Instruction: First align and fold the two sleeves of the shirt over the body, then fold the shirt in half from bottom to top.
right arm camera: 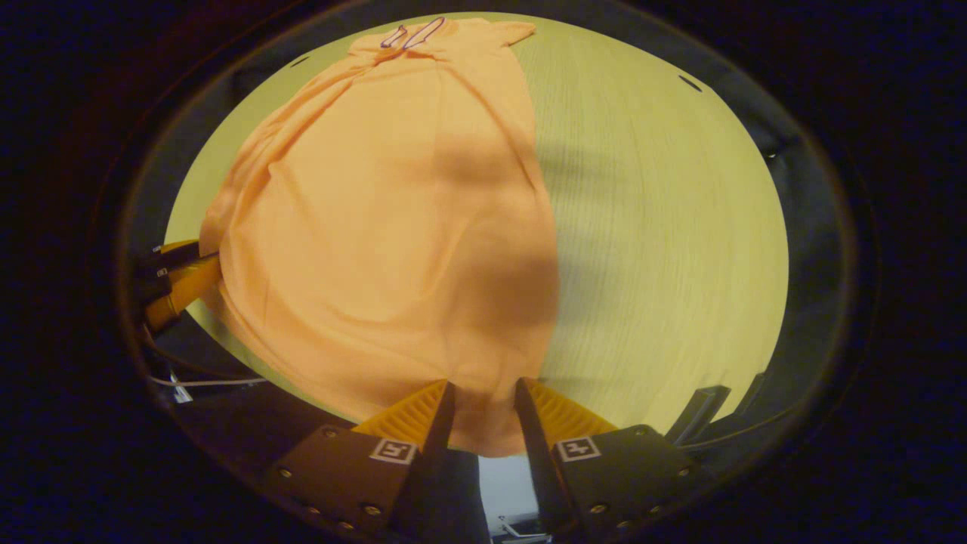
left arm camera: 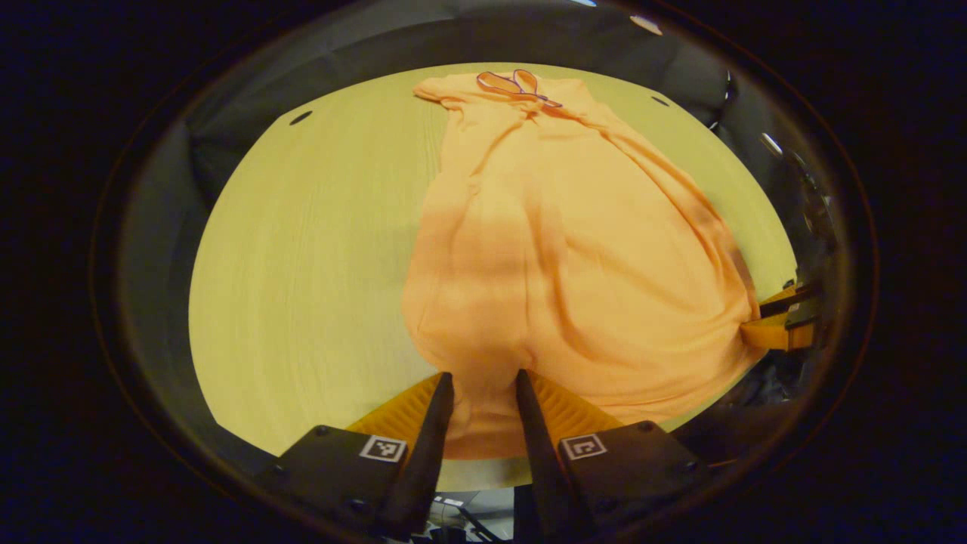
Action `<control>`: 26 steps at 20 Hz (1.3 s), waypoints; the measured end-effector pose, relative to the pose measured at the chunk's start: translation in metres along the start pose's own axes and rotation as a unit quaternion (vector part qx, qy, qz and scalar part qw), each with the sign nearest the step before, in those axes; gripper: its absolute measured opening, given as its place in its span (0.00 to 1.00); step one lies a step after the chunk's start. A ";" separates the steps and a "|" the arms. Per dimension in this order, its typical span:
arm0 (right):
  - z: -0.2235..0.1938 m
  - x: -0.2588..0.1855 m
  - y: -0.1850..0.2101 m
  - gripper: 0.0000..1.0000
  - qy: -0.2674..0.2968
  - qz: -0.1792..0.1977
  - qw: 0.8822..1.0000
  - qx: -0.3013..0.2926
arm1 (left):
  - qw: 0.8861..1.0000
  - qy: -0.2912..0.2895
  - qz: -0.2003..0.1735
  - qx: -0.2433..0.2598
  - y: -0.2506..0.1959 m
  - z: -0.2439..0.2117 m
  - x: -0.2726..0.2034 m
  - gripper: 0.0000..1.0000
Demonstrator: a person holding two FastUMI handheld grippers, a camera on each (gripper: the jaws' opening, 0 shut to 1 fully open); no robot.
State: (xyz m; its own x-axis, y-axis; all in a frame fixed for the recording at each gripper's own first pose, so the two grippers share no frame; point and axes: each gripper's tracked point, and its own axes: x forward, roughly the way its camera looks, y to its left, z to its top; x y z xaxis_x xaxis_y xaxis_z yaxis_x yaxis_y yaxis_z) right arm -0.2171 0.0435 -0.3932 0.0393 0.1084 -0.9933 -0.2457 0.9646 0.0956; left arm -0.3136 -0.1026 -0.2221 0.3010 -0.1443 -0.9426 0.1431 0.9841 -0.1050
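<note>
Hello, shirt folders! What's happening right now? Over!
Left gripper shut on shirt hem. Right gripper shut on the hem too. Sleeves folded in, shirt flat on table. Nothing in the way.

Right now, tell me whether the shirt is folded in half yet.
Not yet: the shirt lies full length on the table, collar far, hem at both grippers.

You have one shirt (left arm camera: 574, 249) on one bench (left arm camera: 302, 264), orange, lying lengthwise with its collar at the bench's far edge. One dark-edged collar loop (left arm camera: 517, 83) sits at that far end of the shirt. Two claws count in all: your left claw (left arm camera: 483, 385) and your right claw (right arm camera: 483, 393), each at the shirt's near hem, one per corner. Two small dark slots (left arm camera: 301, 118) mark the bench, one either side of the shirt's collar end.
</note>
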 end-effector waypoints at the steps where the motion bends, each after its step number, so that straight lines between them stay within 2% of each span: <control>1: 0.000 0.002 0.002 0.18 -0.002 0.005 1.000 0.011 | 1.000 0.006 0.000 -0.002 -0.001 0.000 0.001 0.53; 2: 0.001 0.001 0.002 0.05 -0.004 0.009 1.000 0.011 | 1.000 0.010 -0.008 -0.008 -0.003 0.009 0.000 0.33; 3: -0.001 0.001 0.002 0.04 -0.004 0.012 1.000 0.009 | 1.000 0.011 -0.008 -0.027 -0.002 0.002 0.000 0.33; 4: 0.007 0.003 0.001 0.04 -0.010 0.012 1.000 0.012 | 0.999 0.012 -0.010 -0.035 -0.001 0.007 -0.004 0.09; 5: 0.000 0.001 0.002 0.00 -0.013 0.013 1.000 0.011 | 0.999 0.013 -0.012 -0.036 -0.002 0.003 -0.002 0.07; 10: 0.002 -0.004 0.003 0.00 -0.027 0.015 0.999 0.009 | 1.000 -0.009 -0.004 -0.030 -0.007 0.007 -0.008 0.06; 14: 0.025 -0.028 0.000 0.00 -0.055 0.019 0.998 0.010 | 0.999 -0.027 -0.005 -0.039 0.001 0.029 -0.027 0.06; 21: 0.114 -0.085 -0.010 0.00 -0.136 0.029 0.990 0.015 | 0.994 -0.091 -0.003 -0.055 0.024 0.109 -0.057 0.07; 26: 0.196 -0.115 -0.016 0.00 -0.193 0.029 0.981 0.004 | 0.988 -0.146 0.004 -0.052 0.046 0.196 -0.069 0.07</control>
State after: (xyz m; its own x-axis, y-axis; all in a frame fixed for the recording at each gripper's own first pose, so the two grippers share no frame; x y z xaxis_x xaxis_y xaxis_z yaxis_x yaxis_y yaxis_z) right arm -0.0279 0.0628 -0.2678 0.3892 0.2444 -0.8881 -0.2507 0.9559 0.1533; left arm -0.1426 -0.0673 -0.1001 0.5626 -0.1441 -0.8140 0.0454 0.9886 -0.1436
